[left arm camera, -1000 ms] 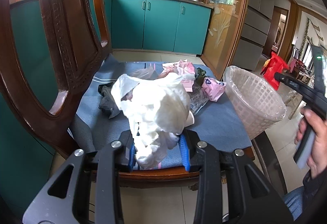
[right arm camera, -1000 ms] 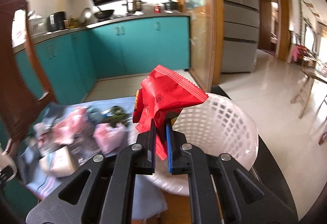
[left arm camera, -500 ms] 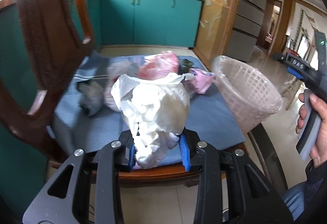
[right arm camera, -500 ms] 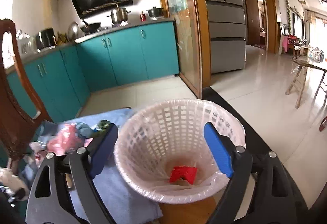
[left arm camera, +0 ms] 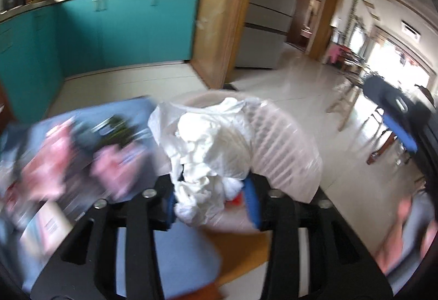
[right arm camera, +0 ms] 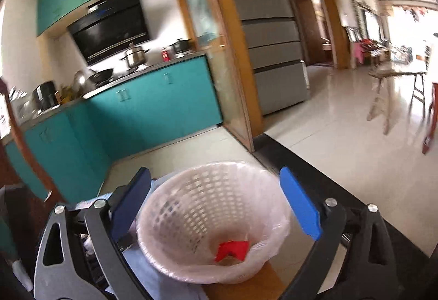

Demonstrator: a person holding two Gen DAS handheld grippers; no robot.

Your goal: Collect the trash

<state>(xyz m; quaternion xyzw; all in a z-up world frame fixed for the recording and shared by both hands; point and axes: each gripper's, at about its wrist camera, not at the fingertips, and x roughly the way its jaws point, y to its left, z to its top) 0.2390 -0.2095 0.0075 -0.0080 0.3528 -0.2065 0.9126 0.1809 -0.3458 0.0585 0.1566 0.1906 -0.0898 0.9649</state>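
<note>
A crumpled white plastic bag (left arm camera: 213, 146) hangs between the blue pads of my left gripper (left arm camera: 210, 198), right over the white lattice basket (left arm camera: 284, 146). Those jaws are opening, and the bag still touches both pads. In the right wrist view my right gripper (right arm camera: 216, 201) stands wide, still opening, with nothing between its fingers. The lined basket (right arm camera: 191, 206) lies just beyond it, and a red wrapper (right arm camera: 232, 249) rests at the bottom. Pink wrappers (left arm camera: 54, 163) and other blurred trash lie on the blue cloth (left arm camera: 131, 108) to the left.
Teal kitchen cabinets (right arm camera: 153, 108) and a wooden door frame (right arm camera: 232, 80) stand behind the basket. A grey fridge (right arm camera: 273, 53) is beyond, with a wooden stool (right arm camera: 383, 97) on the tiled floor. A person's hand (left arm camera: 397, 245) holds the right gripper handle.
My left gripper swung right with the white bag, from over the trash pile to above the basket. The right gripper let go of the red wrapper, which dropped into the basket, and opened wide.
</note>
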